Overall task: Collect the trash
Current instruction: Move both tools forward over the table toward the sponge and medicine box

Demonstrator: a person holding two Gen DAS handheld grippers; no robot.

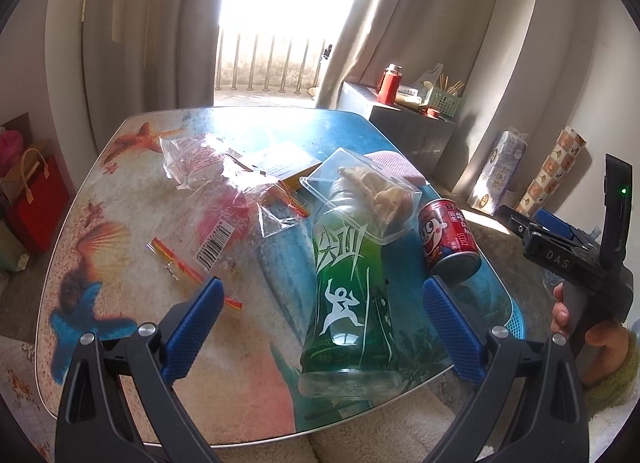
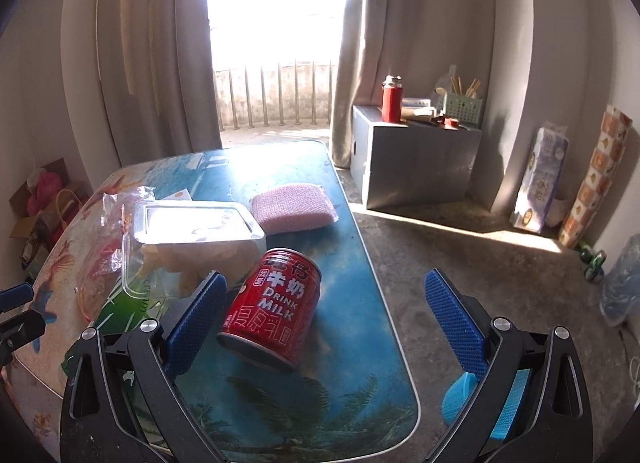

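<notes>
Red can on its side, right hand-held gripper nearest.
red milk can lies near the surface's right edge, long axis near-left to far-right, just inside the spread-open right hand-held gripper; green bottle lies lengthwise, near-to-far, between the wide-apart fingers of the empty left hand-held gripper.

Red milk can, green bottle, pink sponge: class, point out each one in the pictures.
Red milk can [image 2: 272, 303], right wrist view, on its printed side.
Green bottle [image 1: 348, 295], left wrist view, on its label.
Pink sponge [image 2: 294, 209], right wrist view, on its top face.
</notes>
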